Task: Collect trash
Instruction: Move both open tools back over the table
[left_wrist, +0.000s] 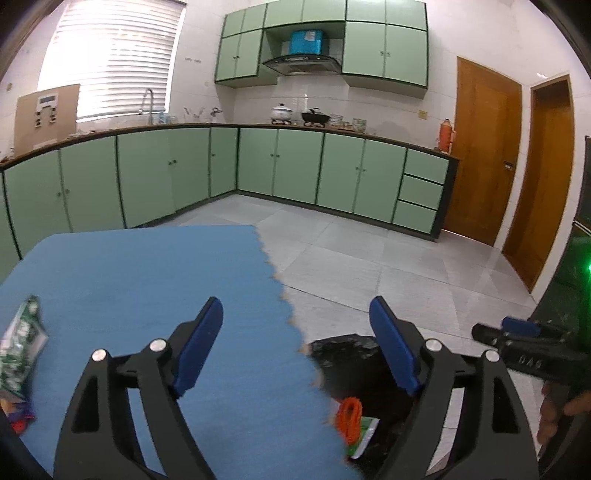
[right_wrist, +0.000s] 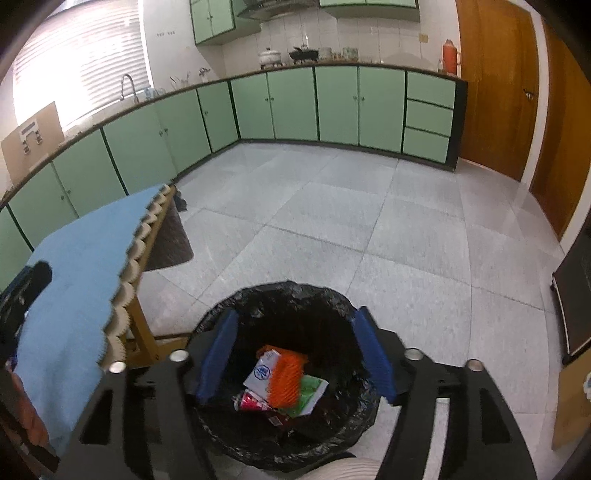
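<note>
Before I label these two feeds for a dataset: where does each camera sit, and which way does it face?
Left wrist: on the left hand-held gripper, open, facing across the blue table toward green cabinets; the right hand-held gripper and fingers show at right.
Right wrist: on the right hand-held gripper, open, tilted down over the black-lined bin holding an orange net; a hand shows at lower left.
Shared: table, bin, orange net, cabinets, wooden door.

Daylight glares through the blinds (left_wrist: 110, 55) far left of both claws; fisheye bends the edges; nearby trash looks slightly blurred.
</note>
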